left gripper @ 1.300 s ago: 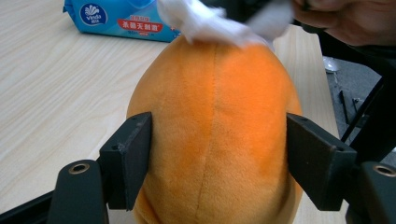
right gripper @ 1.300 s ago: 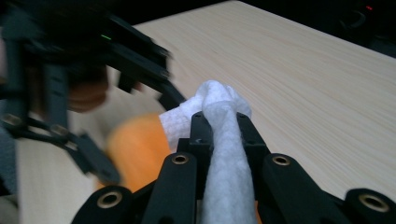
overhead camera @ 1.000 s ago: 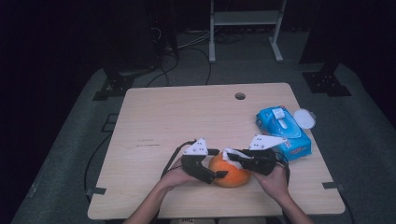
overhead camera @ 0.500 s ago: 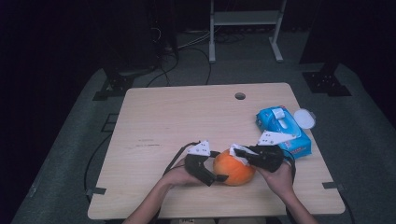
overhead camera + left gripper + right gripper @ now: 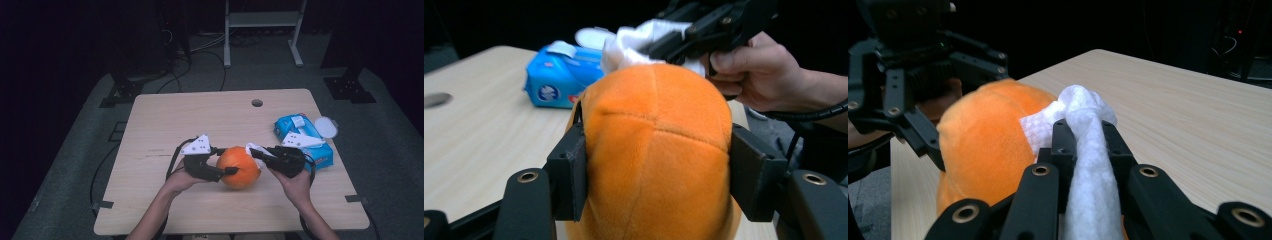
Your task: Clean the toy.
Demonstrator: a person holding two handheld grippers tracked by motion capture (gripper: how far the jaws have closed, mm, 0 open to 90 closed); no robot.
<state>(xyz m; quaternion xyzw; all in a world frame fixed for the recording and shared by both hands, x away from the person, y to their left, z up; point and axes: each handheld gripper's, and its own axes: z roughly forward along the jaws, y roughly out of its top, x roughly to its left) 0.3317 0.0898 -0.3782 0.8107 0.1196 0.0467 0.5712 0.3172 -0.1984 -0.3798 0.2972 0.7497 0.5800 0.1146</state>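
Bulging between claw pads, orange plush ball point(image 5: 656, 160) shows stitched seams

Centre frame: the right hand-held gripper point(image 5: 1083, 131) clamps a white wipe point(image 5: 1087, 165), its bunched end pressed against the orange plush ball point(image 5: 985, 145). Upper left: the left hand-held gripper point(image 5: 923, 100) grips the ball. Tabletop point(image 5: 1188, 115) at right.

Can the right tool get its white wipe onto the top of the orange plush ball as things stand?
Probably yes. The right tool, shut on the white wipe, already has the wipe's end against the orange plush ball. The left tool has just closed on the ball's sides, leaving the top free.
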